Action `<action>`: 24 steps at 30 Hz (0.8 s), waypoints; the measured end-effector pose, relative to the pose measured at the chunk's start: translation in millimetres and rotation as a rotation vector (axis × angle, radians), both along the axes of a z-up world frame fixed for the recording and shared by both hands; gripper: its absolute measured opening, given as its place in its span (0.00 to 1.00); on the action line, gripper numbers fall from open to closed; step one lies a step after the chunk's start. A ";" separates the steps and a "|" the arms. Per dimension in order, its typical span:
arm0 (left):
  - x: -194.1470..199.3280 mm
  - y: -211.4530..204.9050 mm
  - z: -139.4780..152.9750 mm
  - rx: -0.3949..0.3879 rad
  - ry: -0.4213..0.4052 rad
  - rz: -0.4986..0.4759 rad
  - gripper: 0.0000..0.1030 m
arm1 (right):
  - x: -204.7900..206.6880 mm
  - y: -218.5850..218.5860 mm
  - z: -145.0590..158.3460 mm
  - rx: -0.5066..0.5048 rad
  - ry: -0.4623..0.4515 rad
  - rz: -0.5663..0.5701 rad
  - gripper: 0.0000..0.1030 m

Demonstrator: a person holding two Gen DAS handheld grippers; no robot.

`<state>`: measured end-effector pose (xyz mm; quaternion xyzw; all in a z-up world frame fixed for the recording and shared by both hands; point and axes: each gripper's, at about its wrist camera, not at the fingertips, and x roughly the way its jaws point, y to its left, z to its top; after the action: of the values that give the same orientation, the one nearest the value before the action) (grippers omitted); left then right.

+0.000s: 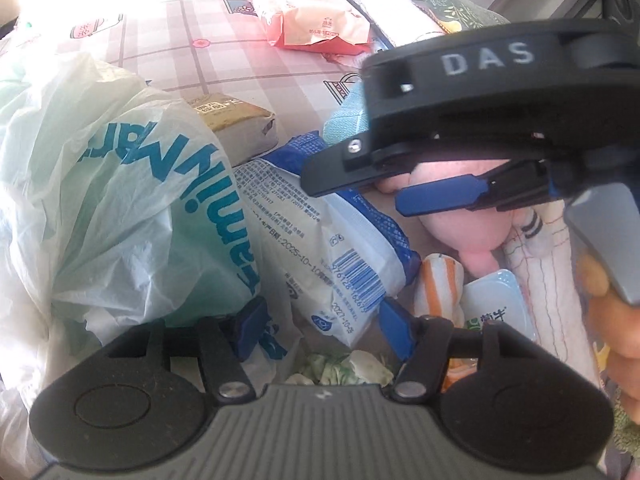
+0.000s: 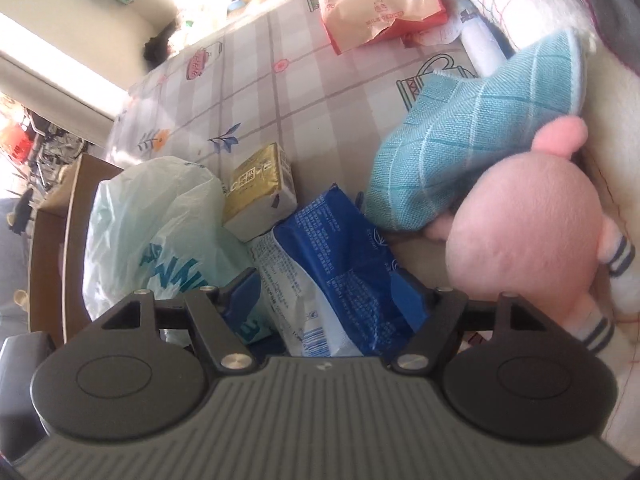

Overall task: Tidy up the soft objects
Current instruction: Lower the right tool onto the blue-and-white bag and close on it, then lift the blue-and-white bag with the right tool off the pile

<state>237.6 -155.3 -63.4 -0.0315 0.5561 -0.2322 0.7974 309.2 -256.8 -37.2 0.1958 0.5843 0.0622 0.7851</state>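
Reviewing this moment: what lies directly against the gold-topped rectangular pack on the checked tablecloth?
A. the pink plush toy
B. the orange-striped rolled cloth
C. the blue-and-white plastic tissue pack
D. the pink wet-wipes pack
C: in the right wrist view the blue-and-white plastic tissue pack has its upper edge up against the gold-topped rectangular pack, while the pink plush toy lies well apart from it.

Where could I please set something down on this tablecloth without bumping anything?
The bare checked tablecloth between the pink wipes pack, the gold box and the teal cloth is free. Nearer, the plastic bag, blue pack and pink plush crowd together.
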 end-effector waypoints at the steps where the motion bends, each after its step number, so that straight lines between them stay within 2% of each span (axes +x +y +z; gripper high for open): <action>1: 3.5 1.4 -2.0 -0.003 0.004 0.004 0.62 | 5.2 2.8 -4.6 0.001 0.026 0.010 0.74; 4: 6.9 6.1 -3.6 -0.020 0.017 0.014 0.63 | 20.5 12.9 -16.0 -0.063 0.082 0.042 0.79; 7: 7.1 9.2 -5.4 -0.036 0.023 0.026 0.63 | 28.3 20.6 -19.2 -0.066 0.103 0.077 0.87; 9: 8.3 9.9 -5.4 -0.045 0.025 0.034 0.64 | 34.2 23.7 -23.6 -0.075 0.115 0.095 0.88; 12: 9.1 21.3 1.4 -0.065 0.026 0.049 0.67 | 37.2 28.1 -30.7 -0.077 0.113 0.114 0.96; 14: 10.7 27.1 7.9 -0.060 0.009 0.041 0.65 | 35.0 32.7 -32.8 -0.074 0.086 0.146 0.96; 17: 6.4 28.5 11.4 -0.067 -0.017 0.030 0.67 | 27.5 24.9 -29.2 0.000 0.068 0.144 0.89; 20: 5.9 35.1 18.3 -0.100 -0.021 0.050 0.67 | 19.1 11.3 -28.3 0.052 0.066 0.132 0.73; 24: -3.6 33.7 29.1 -0.091 -0.061 0.030 0.67 | 7.3 -4.1 -25.4 0.113 0.055 0.100 0.62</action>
<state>234.0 -121.6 -34.4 -0.0690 0.5197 -0.2463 0.8152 316.5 -261.0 -62.6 0.2119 0.6103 0.1288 0.7524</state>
